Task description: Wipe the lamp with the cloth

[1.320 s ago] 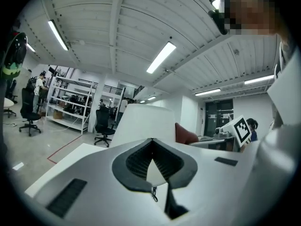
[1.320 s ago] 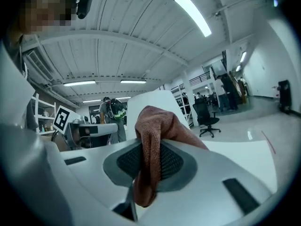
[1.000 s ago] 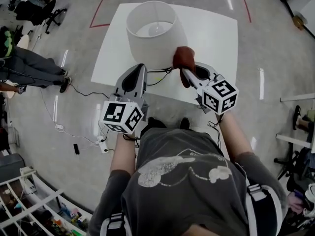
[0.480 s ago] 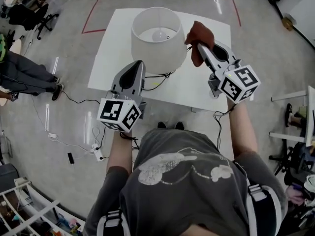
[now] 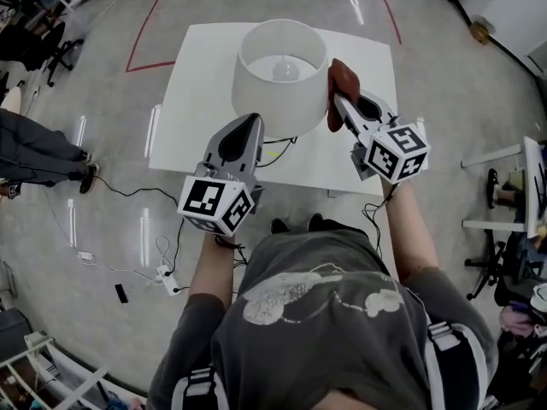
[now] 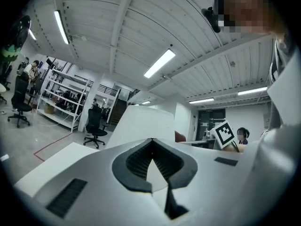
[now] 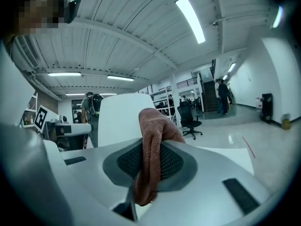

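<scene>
Your right gripper (image 5: pixel 338 102): fingers clenched on the rust cloth (image 5: pixel 341 79), against the lamp shade (image 5: pixel 280 75) at its 3 o'clock | left gripper (image 5: pixel 251 123): fingers closed, empty, at 7 o'clock | risk: press hard sideways and the unbraced lamp shade likely tips on the desk (image 5: pixel 192 101).

Below me spread a glossy grey floor (image 5: pixel 444 101) marked with red tape lines (image 5: pixel 145 31) and trailed with black cables (image 5: pixel 128 190), a white table (image 5: pixel 192 101) standing on it, while strip lights (image 6: pixel 160 63) shone from the ribbed white ceiling (image 6: pixel 117 22) above shelving (image 6: pixel 61 102) and black office chairs (image 6: pixel 95 126).
</scene>
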The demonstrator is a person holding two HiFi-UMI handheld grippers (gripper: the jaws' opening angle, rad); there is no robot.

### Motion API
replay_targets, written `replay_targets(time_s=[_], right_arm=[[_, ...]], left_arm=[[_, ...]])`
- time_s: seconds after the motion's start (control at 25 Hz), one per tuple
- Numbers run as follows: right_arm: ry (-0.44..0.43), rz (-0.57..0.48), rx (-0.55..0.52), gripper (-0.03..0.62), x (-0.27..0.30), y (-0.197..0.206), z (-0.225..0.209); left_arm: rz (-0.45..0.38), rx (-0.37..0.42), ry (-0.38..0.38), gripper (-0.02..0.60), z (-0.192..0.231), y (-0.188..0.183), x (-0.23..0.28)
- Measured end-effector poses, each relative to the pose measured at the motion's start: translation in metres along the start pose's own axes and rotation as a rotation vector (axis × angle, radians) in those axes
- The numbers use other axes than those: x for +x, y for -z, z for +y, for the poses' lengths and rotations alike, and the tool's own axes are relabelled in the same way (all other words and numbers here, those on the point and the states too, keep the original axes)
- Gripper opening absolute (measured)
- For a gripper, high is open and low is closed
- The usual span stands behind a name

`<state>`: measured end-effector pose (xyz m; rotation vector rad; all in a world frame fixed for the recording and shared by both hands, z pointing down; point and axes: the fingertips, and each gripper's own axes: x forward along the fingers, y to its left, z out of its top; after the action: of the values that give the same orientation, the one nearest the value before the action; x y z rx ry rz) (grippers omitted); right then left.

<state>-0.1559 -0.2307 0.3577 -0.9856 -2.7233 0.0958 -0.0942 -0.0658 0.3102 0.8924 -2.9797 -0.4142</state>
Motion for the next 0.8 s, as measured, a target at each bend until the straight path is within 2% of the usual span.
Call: replay_targets(time_s=[0.24,0.44,0.56,0.8], right_arm=[[0.021,0.083,0.046,0.058,0.004,0.049,-0.018],[0.007,0.133,0.059,0.058,0.008,0.066,-0.046],[-0.055,0.088,0.034,0.058,0.013,0.04,-0.049],[-0.254,-0.083,-0.086,0.058,0.006,-0.052,-0.045]], left_arm=[[0.012,-0.024,-0.033,0.006,0.008,0.011,-0.005],[-0.006,-0.004,-0.115,0.006,0.009,0.007,0.002],[-0.033,0.004,-0.165,0.006,0.009,-0.001,0.002],[-0.092,0.046,-0.248,0.006,-0.014,-0.014,0.011]])
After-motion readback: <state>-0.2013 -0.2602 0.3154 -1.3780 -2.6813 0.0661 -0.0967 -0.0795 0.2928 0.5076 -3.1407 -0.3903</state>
